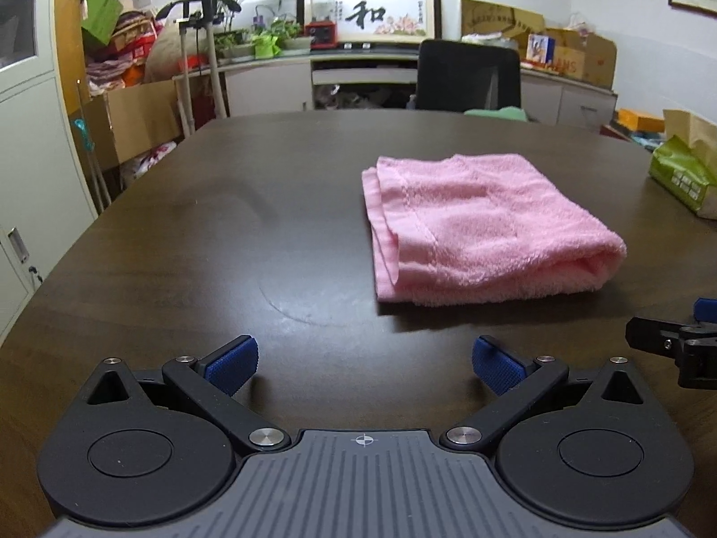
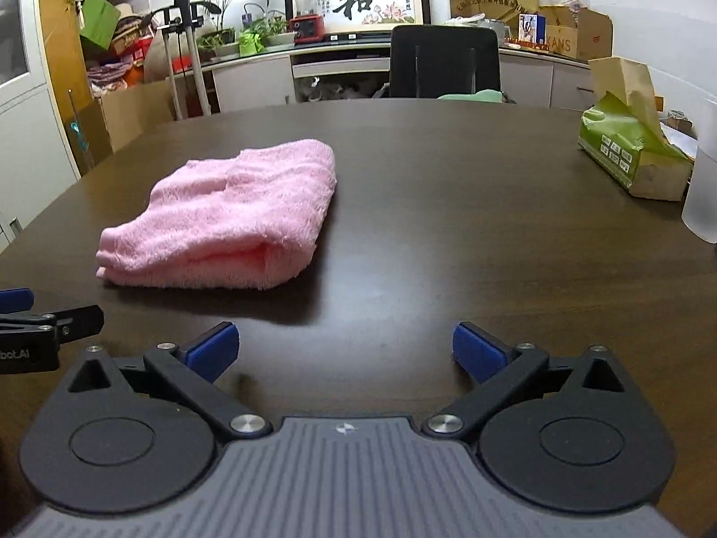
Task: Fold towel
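A pink towel (image 1: 484, 228) lies folded in a thick rectangle on the dark wooden table (image 1: 224, 233). In the right wrist view the towel (image 2: 228, 219) sits ahead and to the left. My left gripper (image 1: 365, 365) is open and empty, low over the table, short of the towel and to its left. My right gripper (image 2: 345, 349) is open and empty, short of the towel and to its right. Part of the right gripper (image 1: 672, 340) shows at the right edge of the left wrist view, and part of the left gripper (image 2: 40, 327) shows at the left edge of the right wrist view.
A green tissue pack (image 2: 632, 152) with brown paper lies at the table's right side, beside a frosted cup (image 2: 703, 179). A black chair (image 2: 443, 62) stands at the far edge. Cabinets, boxes and plants line the back wall.
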The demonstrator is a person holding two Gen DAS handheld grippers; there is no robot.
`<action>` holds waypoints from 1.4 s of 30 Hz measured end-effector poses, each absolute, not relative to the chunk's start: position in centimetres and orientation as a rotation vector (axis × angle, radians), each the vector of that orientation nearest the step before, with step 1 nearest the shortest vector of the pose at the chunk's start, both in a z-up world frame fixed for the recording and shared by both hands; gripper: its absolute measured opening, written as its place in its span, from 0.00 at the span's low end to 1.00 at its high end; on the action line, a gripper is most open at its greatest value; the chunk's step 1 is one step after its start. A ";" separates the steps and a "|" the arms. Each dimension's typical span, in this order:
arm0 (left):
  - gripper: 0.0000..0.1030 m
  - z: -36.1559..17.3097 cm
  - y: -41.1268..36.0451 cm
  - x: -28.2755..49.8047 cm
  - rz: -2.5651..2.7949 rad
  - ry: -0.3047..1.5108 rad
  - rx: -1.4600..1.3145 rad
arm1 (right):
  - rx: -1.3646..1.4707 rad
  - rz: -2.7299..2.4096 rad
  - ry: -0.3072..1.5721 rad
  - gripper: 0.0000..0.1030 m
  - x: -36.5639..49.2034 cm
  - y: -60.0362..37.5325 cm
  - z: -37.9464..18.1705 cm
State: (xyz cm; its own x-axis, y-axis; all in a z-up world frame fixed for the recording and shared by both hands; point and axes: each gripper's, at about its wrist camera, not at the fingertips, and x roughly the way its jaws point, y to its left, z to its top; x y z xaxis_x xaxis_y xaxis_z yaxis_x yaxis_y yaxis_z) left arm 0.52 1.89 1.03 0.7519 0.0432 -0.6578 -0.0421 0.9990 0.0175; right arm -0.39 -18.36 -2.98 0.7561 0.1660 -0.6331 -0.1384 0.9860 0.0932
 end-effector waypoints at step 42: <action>1.00 0.6 0.4 0.5 0.080 0.714 -0.007 | -0.039 0.158 0.713 1.00 -0.5 -16.5 -3.2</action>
State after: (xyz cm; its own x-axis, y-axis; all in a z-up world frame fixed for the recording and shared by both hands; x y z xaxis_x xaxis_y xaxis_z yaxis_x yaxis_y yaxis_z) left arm 0.49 0.44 0.65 0.7528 0.0707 -0.6544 -0.0754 0.9969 0.0210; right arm -0.45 -16.51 -3.20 0.7448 0.1312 -0.6543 -0.1578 0.9873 0.0183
